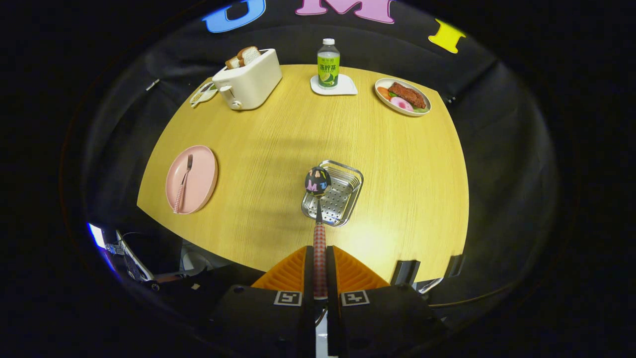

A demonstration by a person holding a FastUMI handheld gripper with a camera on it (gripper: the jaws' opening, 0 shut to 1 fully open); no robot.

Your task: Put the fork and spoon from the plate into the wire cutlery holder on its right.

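The tool [319,268] is clenched on the spoon [318,199] handle. The spoon's long axis runs straight ahead from the fingers, bowl over the near rim of the wire holder [343,191]. Left of the holder, the fork [183,183] lies on the pink plate [201,169], 1 item remaining.

At the far side of your wooden table [278,129]: white toaster [248,79] with bread slices [243,55] in its slots, a small dish [202,93] just left of it. Green-labelled bottle [328,63] stands upright on a white coaster [343,87]. Right of that, an oval plate of food [402,96].
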